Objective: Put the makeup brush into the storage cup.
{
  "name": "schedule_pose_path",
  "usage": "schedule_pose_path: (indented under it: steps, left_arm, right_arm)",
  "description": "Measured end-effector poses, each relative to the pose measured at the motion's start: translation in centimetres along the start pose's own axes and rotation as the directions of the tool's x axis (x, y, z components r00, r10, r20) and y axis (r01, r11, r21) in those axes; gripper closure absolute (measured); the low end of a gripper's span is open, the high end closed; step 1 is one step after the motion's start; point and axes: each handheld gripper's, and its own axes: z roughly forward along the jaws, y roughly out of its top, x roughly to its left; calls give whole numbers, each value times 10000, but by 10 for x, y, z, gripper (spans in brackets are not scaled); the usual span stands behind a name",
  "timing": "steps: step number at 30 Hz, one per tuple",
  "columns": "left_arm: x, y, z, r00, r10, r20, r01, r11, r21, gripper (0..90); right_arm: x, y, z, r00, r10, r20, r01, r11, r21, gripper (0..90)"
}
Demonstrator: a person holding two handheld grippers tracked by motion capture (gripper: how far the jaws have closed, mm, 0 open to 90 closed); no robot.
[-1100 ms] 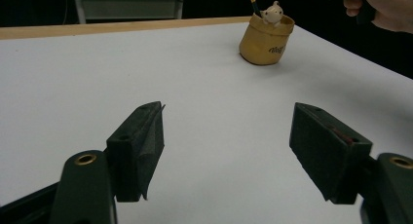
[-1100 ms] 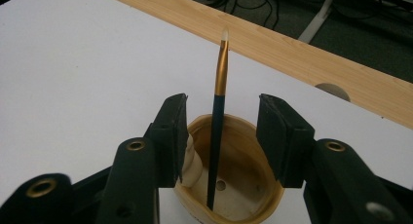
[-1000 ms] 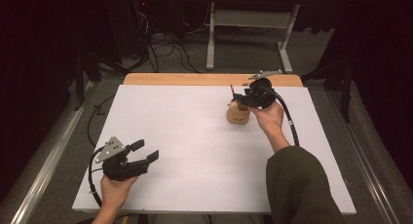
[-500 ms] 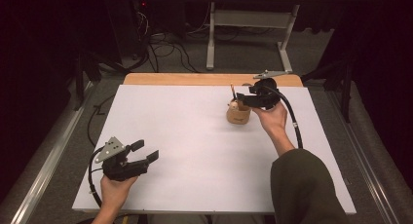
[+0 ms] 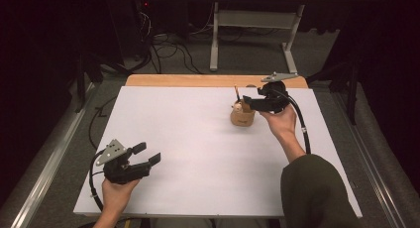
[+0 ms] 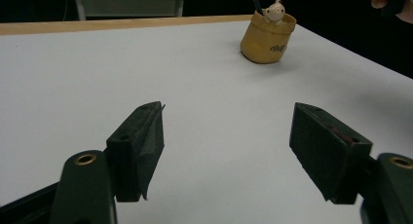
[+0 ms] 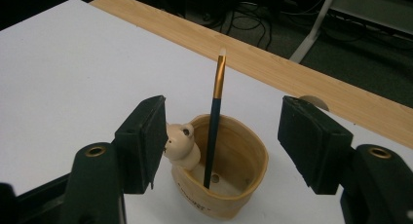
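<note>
- The right gripper [image 5: 249,105] hangs over the far right part of the table [image 5: 198,139], just above the cup [image 5: 242,116], with its jaws spread wide and nothing between them.
- In the right gripper view the right gripper [image 7: 221,136] frames the cup [image 7: 229,185]: one jaw stands on each side of the rim, clear of it.
- The cup is a tan pot with a small bear figure [image 7: 181,145] on its rim, just beside the left jaw in that view.
- A brush [image 7: 214,121] stands in the cup, dark handle down and gold ferrule and pale tip up, leaning slightly; it sits between the jaws and touches neither.
- The cup stands upright on the white sheet, near the wooden strip [image 5: 208,80] at the table's far edge.
- The left gripper [image 5: 147,155] is held low over the near left corner, well apart from the cup, with its jaws released and empty.
- In the left gripper view the left gripper [image 6: 226,136] points across the bare sheet, and the cup [image 6: 267,39] shows far off at upper right.
</note>
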Motion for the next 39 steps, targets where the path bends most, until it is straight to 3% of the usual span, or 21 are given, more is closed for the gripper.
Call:
schedule_pose_path:
  steps: [25, 39]
  left_arm:
    - [-1, 0, 1, 10000, 88, 6, -88, 9999, 48, 288]
    - [-2, 0, 1, 10000, 61, -19, -61, 10000, 43, 288]
  right_arm:
    - [-5, -10, -20, 10000, 73, -13, -73, 9996, -284, 349]
    - [-10, -15, -36, 9996, 266, -115, -274, 9971, -716, 350]
